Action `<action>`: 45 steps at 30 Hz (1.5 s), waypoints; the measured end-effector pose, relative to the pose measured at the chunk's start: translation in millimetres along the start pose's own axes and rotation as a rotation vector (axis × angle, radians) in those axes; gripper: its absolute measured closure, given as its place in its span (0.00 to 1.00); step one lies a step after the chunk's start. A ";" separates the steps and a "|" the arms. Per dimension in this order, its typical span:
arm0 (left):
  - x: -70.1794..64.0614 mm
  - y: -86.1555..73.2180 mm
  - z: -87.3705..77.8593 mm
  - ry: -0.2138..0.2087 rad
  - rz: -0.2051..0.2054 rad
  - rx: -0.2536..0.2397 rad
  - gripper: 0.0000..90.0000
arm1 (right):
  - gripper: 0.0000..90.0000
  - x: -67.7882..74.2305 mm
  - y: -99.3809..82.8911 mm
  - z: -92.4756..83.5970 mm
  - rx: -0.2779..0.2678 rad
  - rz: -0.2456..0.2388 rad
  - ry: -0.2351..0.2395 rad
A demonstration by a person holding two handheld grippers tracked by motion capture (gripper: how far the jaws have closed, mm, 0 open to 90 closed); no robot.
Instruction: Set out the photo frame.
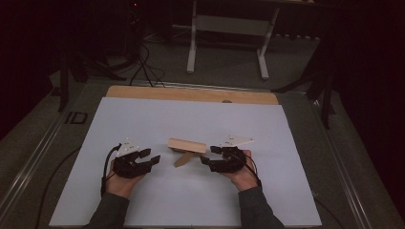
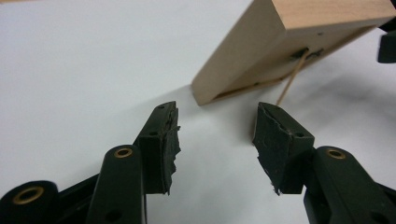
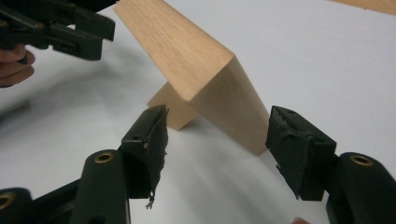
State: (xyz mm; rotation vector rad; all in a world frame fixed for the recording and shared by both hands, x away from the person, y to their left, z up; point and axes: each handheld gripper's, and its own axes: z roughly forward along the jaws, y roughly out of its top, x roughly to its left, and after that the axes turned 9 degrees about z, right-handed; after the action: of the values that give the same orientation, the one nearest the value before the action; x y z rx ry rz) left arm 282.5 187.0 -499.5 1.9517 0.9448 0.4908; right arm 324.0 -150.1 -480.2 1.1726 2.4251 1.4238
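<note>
Frame (image 1: 187,146) stands propped on white sheet (image 1: 143,119) between open tongs.

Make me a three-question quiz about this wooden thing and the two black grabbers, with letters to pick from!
1. Where is the wooden frame?
A. between the two grippers
B. on the floor
C. at the table's far edge

2. What colour is the table sheet?
A. red
B. white
C. green

3. How does the frame stand?
A. flat on its face
B. hanging in the air
C. tilted, propped on its back leg

Answers: 1 A, left gripper and right gripper flank it. 2 B, the sheet is plain white. 3 C, the leg holds it up.
</note>
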 end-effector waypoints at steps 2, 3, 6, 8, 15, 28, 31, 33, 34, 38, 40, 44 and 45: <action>-1.6 0.6 -0.8 0.013 0.012 0.005 0.55 | 0.41 -0.5 0.0 -0.2 0.018 0.004 0.015; -2.3 0.8 -1.0 0.015 0.016 0.008 0.55 | 0.39 -0.8 -0.1 -0.5 0.020 0.003 0.021; -5.1 3.1 -1.7 0.025 0.035 0.012 0.55 | 0.37 -1.1 0.6 -2.3 0.017 -0.001 0.023; -5.3 3.7 -2.1 0.026 0.038 0.011 0.55 | 0.37 -1.2 1.0 -4.0 0.018 -0.006 0.014; -4.9 6.2 -7.4 0.039 0.030 -0.002 0.55 | 0.38 -3.7 1.4 -9.3 0.013 -0.015 -0.017; -7.7 11.6 -13.1 0.044 0.042 -0.026 0.55 | 0.41 -13.4 3.0 -21.5 -0.018 0.005 -0.067; -8.8 13.3 -14.2 0.039 0.043 -0.031 0.55 | 0.46 -15.6 3.3 -23.5 -0.025 0.014 -0.077; -9.5 14.4 -14.5 0.040 0.045 -0.033 0.55 | 0.49 -16.1 3.5 -24.4 -0.033 0.019 -0.081; -9.5 14.4 -14.5 0.040 0.045 -0.033 0.55 | 0.50 -16.4 3.6 -24.8 -0.038 0.022 -0.086; -10.8 16.3 -16.4 0.037 0.047 -0.041 0.55 | 0.57 -18.2 3.5 -26.2 -0.059 0.036 -0.103; -11.1 17.4 -17.3 0.036 0.046 -0.048 0.56 | 0.59 -18.6 3.3 -26.7 -0.074 0.039 -0.108; -11.2 20.1 -17.5 0.028 0.049 -0.055 0.57 | 0.60 -18.7 4.0 -26.3 -0.086 0.043 -0.110; -11.7 21.6 -17.0 0.025 0.049 -0.056 0.57 | 0.61 -18.5 4.4 -25.2 -0.091 0.045 -0.116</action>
State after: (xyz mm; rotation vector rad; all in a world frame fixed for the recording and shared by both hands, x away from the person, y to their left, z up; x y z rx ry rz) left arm 273.2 180.3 -471.8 1.9261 0.8913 0.5648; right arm 328.6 -178.9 -467.9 1.2597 2.2465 1.4198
